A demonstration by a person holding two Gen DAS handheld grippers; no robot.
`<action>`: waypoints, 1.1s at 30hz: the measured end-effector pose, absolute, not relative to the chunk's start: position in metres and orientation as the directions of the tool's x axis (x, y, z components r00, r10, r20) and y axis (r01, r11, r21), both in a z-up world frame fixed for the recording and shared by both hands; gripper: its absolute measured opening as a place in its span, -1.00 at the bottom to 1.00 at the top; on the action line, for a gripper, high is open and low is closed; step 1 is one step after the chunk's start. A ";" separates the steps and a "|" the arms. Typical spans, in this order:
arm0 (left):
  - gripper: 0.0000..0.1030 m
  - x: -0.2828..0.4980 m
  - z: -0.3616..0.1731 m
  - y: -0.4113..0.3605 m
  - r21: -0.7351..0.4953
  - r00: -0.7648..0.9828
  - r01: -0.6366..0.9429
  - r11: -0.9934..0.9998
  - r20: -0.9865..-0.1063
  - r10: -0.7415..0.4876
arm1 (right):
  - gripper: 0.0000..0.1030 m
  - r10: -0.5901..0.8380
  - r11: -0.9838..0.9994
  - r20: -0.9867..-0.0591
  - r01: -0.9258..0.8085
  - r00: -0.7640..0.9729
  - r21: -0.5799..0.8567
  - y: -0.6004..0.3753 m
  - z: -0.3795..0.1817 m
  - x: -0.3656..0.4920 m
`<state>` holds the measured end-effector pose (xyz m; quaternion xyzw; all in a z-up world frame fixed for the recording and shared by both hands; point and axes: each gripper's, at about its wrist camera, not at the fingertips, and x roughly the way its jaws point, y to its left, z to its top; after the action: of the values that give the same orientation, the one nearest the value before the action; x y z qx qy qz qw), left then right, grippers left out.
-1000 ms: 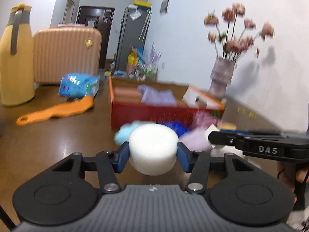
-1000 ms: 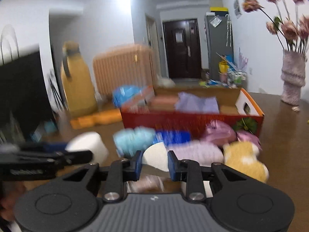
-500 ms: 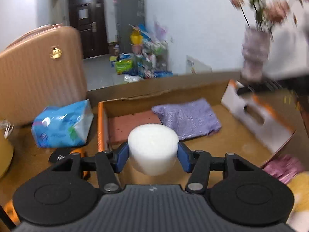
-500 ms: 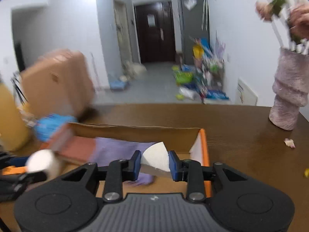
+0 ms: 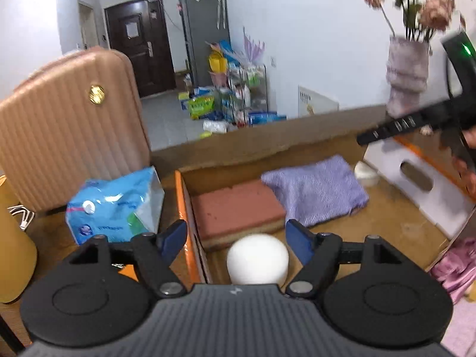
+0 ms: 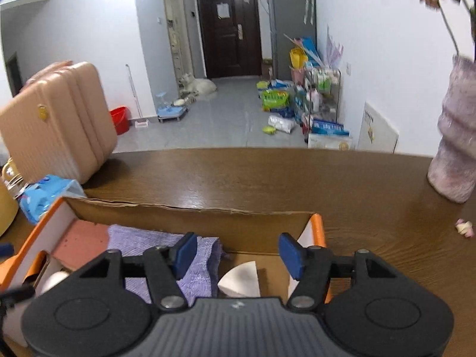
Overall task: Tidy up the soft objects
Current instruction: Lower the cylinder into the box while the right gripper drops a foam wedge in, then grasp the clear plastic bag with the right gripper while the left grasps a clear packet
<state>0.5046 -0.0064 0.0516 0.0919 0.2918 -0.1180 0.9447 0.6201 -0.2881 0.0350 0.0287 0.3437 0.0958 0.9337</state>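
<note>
My left gripper hangs over the near left corner of the cardboard box, its jaws opening. The white round sponge sits below and between them, and neither pad touches it. Behind it in the box lie a red-brown sponge and a purple cloth. My right gripper is over the box's right end, jaws opening too. The white wedge sponge lies loose on the box floor beneath it, beside the purple cloth.
A pink suitcase, a blue tissue pack and a yellow jug stand left of the box. A fuzzy vase with flowers stands at the right on the brown table. Pink soft things lie right of the box.
Both grippers travelled from the pile in front to over the box. Each then spread its jaws, and the round sponge and the wedge dropped into the box.
</note>
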 end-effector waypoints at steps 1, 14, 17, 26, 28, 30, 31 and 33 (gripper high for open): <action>0.46 0.499 0.058 -0.004 0.095 0.806 0.275 0.957 -0.565 -0.176 | 0.17 0.201 0.979 -0.631 -0.166 0.750 0.114 -0.289 0.040 0.612; 0.69 0.315 0.112 0.020 -0.004 0.885 0.248 0.969 -0.406 -0.228 | 0.43 0.307 0.950 -0.439 -0.299 0.844 0.089 -0.298 0.116 0.389; 0.74 0.264 0.097 0.018 -0.019 0.892 0.239 0.971 -0.392 -0.227 | 0.49 0.359 0.930 -0.403 -0.358 0.842 0.081 -0.291 0.111 0.326; 0.78 0.165 0.036 0.005 -0.039 0.850 0.211 0.977 -0.485 -0.203 | 0.56 0.388 0.916 -0.384 -0.397 0.838 0.061 -0.257 0.040 0.188; 0.78 0.159 0.032 0.002 -0.004 0.849 0.214 0.977 -0.494 -0.188 | 0.56 0.394 0.913 -0.410 -0.403 0.823 0.067 -0.252 0.027 0.178; 0.78 0.158 0.031 -0.002 0.026 0.857 0.208 0.978 -0.487 -0.170 | 0.56 0.395 0.913 -0.420 -0.399 0.817 0.081 -0.250 0.020 0.173; 0.77 0.160 0.032 -0.004 0.030 0.858 0.212 0.977 -0.484 -0.171 | 0.55 0.397 0.913 -0.421 -0.396 0.815 0.095 -0.250 0.018 0.172; 0.76 0.164 0.029 -0.008 0.027 0.852 0.234 0.972 -0.486 -0.192 | 0.53 0.397 0.916 -0.419 -0.384 0.816 0.119 -0.251 0.013 0.169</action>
<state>0.1642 -0.0079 0.0291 0.0425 0.2480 -0.1108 0.9615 0.1693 -0.2506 0.0131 0.0142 0.2231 0.2050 0.9529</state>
